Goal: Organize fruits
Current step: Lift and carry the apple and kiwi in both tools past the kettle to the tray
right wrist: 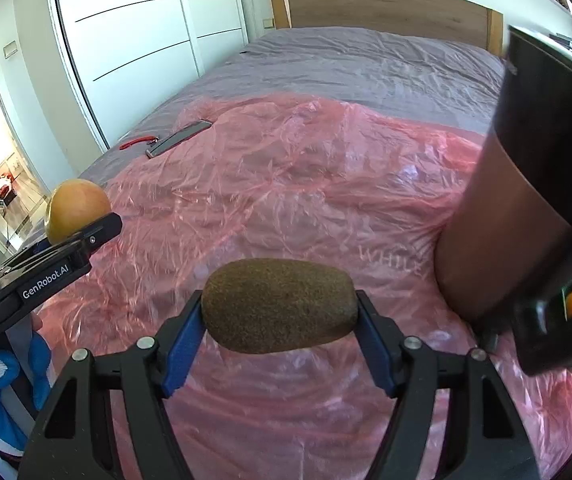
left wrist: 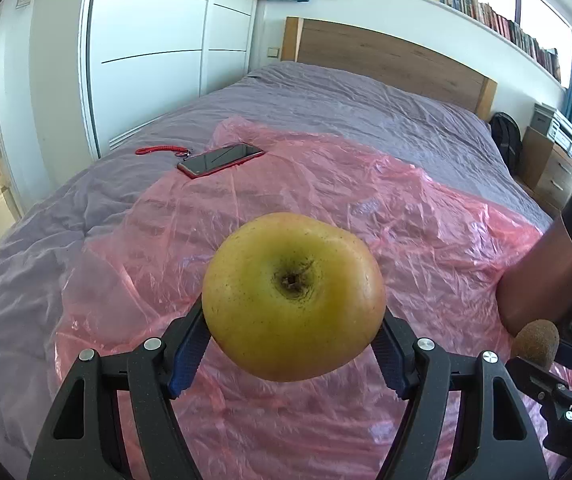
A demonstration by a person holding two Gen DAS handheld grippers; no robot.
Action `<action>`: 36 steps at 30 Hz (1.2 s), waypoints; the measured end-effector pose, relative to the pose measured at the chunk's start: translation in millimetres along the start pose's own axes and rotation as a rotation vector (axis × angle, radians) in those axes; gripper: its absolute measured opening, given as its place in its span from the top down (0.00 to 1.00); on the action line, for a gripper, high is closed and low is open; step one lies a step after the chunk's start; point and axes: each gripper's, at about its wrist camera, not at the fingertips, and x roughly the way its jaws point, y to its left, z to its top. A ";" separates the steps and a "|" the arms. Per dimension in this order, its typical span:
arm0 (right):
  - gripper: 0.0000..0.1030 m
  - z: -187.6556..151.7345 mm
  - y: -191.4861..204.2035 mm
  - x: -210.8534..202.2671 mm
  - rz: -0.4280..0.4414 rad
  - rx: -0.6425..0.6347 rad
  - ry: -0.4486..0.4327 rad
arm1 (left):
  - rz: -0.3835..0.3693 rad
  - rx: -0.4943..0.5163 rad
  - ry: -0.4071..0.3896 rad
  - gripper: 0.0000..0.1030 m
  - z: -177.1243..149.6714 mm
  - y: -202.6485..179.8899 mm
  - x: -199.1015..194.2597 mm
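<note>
Holding both fruits above the pink sheet (left wrist: 326, 184) on the bed: your left hand-held gripper (left wrist: 294, 340) clamps the apple (left wrist: 294, 296), the right hand-held gripper (right wrist: 278, 332) clamps the kiwi (right wrist: 278, 306). Keep squeezes gentle and lower each fruit level.

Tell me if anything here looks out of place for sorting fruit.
A phone and a red cord lie on the bed at the far edge of the pink plastic sheet. Neither is fruit. The apple and kiwi look intact.
</note>
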 end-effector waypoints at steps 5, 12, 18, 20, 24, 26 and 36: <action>0.04 -31.9 -18.0 -35.1 -0.010 0.045 -0.003 | -0.038 0.082 0.015 0.34 -17.9 -28.2 -33.9; 0.05 -70.4 -66.0 -87.9 -0.047 0.117 -0.027 | -0.196 0.145 0.031 0.34 -34.1 -80.9 -82.6; 0.05 -93.1 -115.0 -121.5 -0.103 0.174 -0.066 | -0.329 0.226 0.068 0.34 -47.2 -140.2 -115.2; 0.05 -99.4 -131.8 -130.8 -0.118 0.191 -0.081 | -0.374 0.264 0.078 0.34 -51.6 -164.2 -125.1; 0.05 -110.5 -176.2 -147.7 -0.157 0.242 -0.106 | -0.452 0.324 0.107 0.34 -57.4 -211.8 -137.2; 0.05 -113.2 -199.1 -153.8 -0.180 0.257 -0.111 | -0.487 0.340 0.119 0.34 -59.8 -232.7 -139.7; 0.05 -81.1 -315.4 -172.9 -0.295 0.262 -0.189 | -0.568 0.428 0.117 0.34 -46.4 -357.3 -120.8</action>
